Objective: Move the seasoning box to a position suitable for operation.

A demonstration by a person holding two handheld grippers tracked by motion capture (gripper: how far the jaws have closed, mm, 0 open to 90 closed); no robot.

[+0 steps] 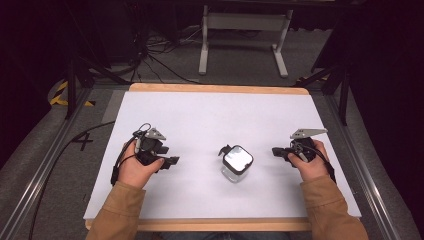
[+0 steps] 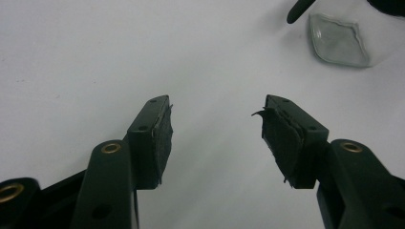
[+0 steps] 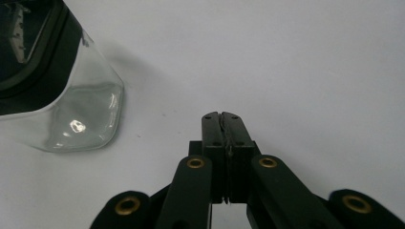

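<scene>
Quick rundown: clear glass jar point(image 1: 236, 165) w/ a dark-rimmed lid sits upright on the white tabletop point(image 1: 210, 115), roughly in the middle, a bit toward the person's side, right between the two grippers and touching neither. There's a small black latch or tab sticking out at the jar's upper left in the high view. Left gripper point(image 1: 172, 161) is held low over the table on the left, jaws pointing across at the jar; in the left gripper view point(image 2: 212, 131) the jaws are spread wide w/ nothing between the pads, just bare white surface, and the pad on one side looks frayed at the edges. The jar's glass base point(image 2: 338, 40) shows up top right in that view, well ahead of the tips. Right gripper point(image 1: 276, 151) is on the other side, also aimed at the jar; in the right gripper view point(image 3: 223, 125) the jaws are pressed fully together, holding nothing, and the jar point(image 3: 71, 114) is off to the upper left, near but apart from the tips. Both hands rest down by the table, tan sleeves point(image 1: 327, 205) coming in from the bottom edge.
</scene>
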